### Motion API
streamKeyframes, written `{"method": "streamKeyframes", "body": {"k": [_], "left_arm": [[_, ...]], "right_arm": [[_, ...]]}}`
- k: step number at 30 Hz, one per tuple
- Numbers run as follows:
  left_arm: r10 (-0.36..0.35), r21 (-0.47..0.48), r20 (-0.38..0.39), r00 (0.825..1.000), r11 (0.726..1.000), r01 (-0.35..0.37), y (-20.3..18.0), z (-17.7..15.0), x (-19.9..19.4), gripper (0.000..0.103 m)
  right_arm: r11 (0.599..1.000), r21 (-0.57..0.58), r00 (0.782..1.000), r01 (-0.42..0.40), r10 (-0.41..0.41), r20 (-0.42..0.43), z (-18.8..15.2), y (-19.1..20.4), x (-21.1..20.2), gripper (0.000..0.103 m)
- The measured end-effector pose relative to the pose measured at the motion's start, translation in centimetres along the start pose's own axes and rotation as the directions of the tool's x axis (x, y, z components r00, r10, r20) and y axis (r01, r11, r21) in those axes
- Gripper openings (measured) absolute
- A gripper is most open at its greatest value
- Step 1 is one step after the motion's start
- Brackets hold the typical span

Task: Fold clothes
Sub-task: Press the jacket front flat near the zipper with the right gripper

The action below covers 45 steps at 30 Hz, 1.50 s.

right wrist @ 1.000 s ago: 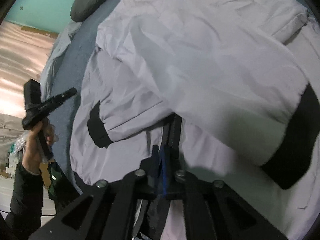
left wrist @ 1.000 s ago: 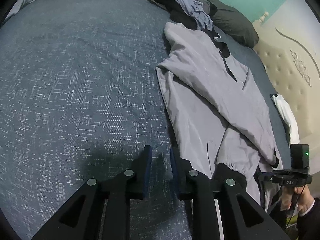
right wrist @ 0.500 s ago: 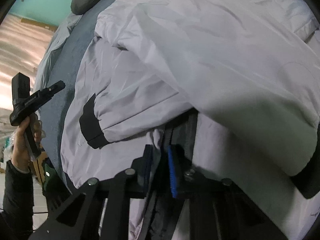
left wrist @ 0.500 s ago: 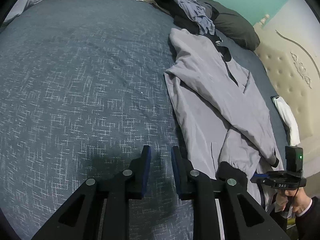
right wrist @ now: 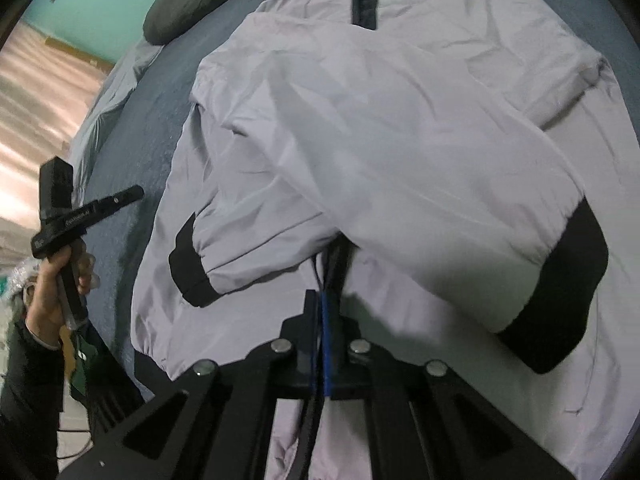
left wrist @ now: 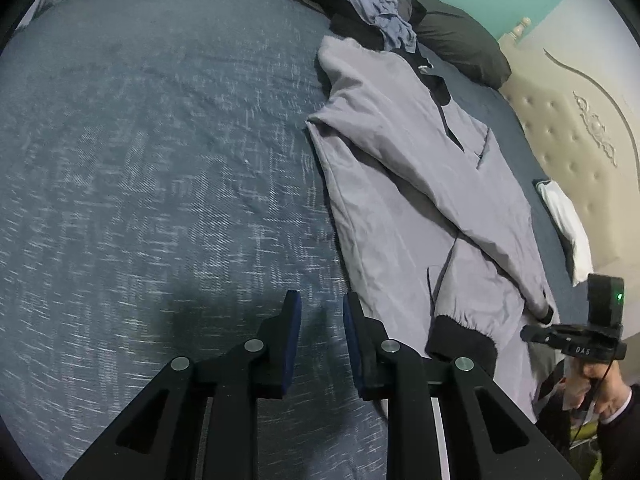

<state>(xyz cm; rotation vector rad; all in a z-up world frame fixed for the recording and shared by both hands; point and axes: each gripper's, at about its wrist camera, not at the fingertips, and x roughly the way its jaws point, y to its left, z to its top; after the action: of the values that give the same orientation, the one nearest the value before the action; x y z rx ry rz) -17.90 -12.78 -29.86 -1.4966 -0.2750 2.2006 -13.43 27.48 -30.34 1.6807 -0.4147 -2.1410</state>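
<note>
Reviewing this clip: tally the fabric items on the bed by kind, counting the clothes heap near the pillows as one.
Light grey jacket with black cuffs: 1
Dark pillows: 2
Heap of dark and blue clothes: 1
White folded cloth by the headboard: 1
Total: 5

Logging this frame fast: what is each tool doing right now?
Left tool: open, empty, above the blue bedspread.
Right tool: closed on the light grey jacket front edge.

1 grey jacket (left wrist: 404,200), 2 black cuffs, 1 clothes heap (left wrist: 360,4), 2 dark pillows, 1 bed (left wrist: 160,160).
</note>
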Motion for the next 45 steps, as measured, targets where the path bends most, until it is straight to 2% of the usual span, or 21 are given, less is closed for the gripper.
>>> {"method": "streamKeyframes", "body": {"k": [6,14,15,16,17,22,27,37,41,45], "left_arm": [[-0.036,-0.024,-0.031,0.999,0.999,0.035,-0.6,-0.4,1.7,0.028],[-0.113,-0.038,-0.075,0.991,0.993,0.111,-1.8,-1.1,3.3,0.026],[-0.114,-0.033,-0.079,0.99,0.993,0.112,-1.8,-1.1,3.4,0.02],[-0.114,-0.027,-0.083,0.99,0.993,0.112,-1.9,-1.2,3.5,0.006],[-0.113,-0.024,-0.083,0.99,0.993,0.112,-1.9,-1.2,3.4,0.004],[-0.086,-0.003,-0.078,0.993,0.996,0.086,-1.6,-1.4,2.8,0.003],[-0.076,-0.005,-0.082,0.994,0.997,0.076,-1.0,-1.6,2.4,0.003],[-0.051,-0.009,-0.084,0.995,0.999,0.05,-1.1,-1.7,2.2,0.003],[-0.046,-0.008,-0.08,0.996,0.999,0.046,-1.3,-1.8,1.9,0.003],[-0.046,-0.017,-0.074,0.996,0.999,0.045,-1.2,-1.8,1.6,0.003]], "right_arm": [[1.0,0.019,1.0,-0.017,0.017,-0.016,0.8,0.8,2.2,0.001],[0.998,0.036,0.999,-0.05,0.05,-0.011,-0.5,-0.4,1.1,0.001],[0.998,0.038,0.998,-0.057,0.058,-0.009,-0.7,-0.7,0.8,0.002],[0.997,0.038,0.998,-0.063,0.063,-0.005,-0.7,-0.7,0.6,0.002],[0.997,0.035,0.998,-0.068,0.069,-0.003,-0.7,-0.6,0.5,0.002],[0.997,0.019,0.997,-0.077,0.077,-0.007,-0.9,-0.6,-0.2,0.005],[1.0,0.006,1.0,0.003,-0.003,-0.008,-0.9,-0.7,-0.5,0.005],[0.999,-0.024,0.999,0.023,-0.024,-0.044,-0.9,0.3,0.8,0.005],[0.999,-0.02,0.999,0.032,-0.032,-0.022,-0.7,0.3,0.1,0.005],[0.998,-0.057,0.998,0.039,-0.041,-0.039,-0.7,0.8,0.7,0.005]]}}
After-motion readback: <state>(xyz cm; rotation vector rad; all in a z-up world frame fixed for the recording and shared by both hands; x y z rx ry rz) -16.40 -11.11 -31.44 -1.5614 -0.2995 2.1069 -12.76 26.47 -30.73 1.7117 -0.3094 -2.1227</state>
